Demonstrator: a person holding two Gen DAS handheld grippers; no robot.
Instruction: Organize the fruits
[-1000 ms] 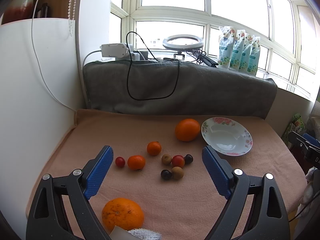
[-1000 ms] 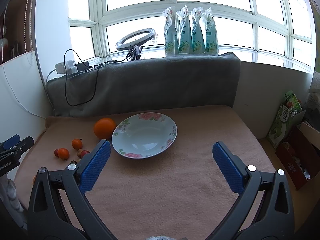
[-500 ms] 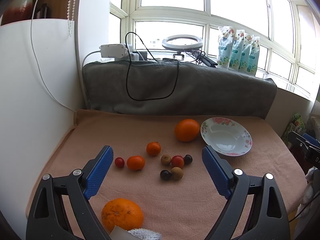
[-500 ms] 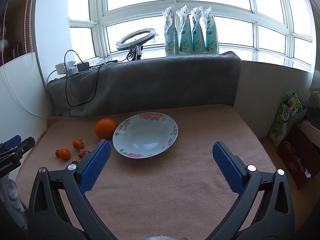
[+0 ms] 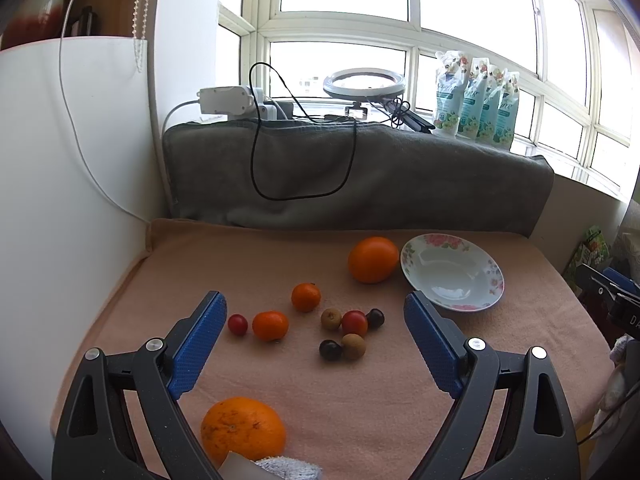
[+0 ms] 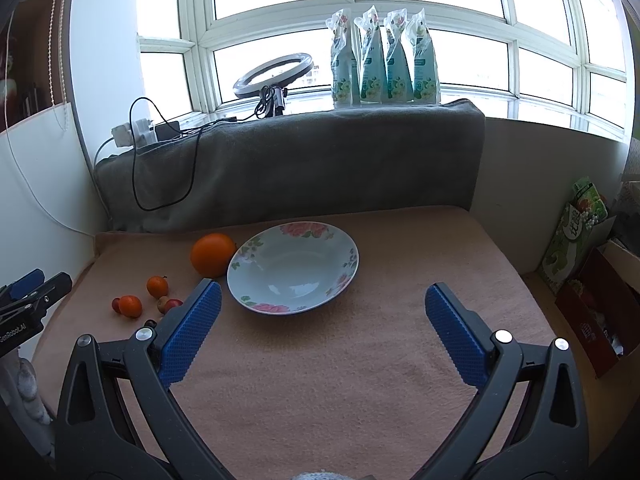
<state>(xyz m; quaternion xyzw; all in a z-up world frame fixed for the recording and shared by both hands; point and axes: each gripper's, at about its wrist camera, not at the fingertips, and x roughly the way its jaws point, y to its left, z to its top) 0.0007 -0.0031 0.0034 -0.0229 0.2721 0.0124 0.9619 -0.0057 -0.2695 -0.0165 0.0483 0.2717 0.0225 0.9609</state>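
Both your grippers, left gripper (image 5: 314, 342) and right gripper (image 6: 322, 326), gape wide and empty above the peach-covered table (image 5: 400, 408). Nearest the front edge sits a large orange (image 5: 243, 430), stem dimple facing you; being round, it has no long axis. Beyond lie small fruits, then the floral plate (image 6: 256, 300) toward the back. Round fruit may roll off if nudged.

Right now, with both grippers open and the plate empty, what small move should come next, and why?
Probably ease the left gripper forward and down onto the small orange ahead of it. The plate holds nothing, every fruit lies loose on the cloth, and this one sits apart from its neighbours, between the open jaws. The right gripper faces the plate, farther from the fruit.
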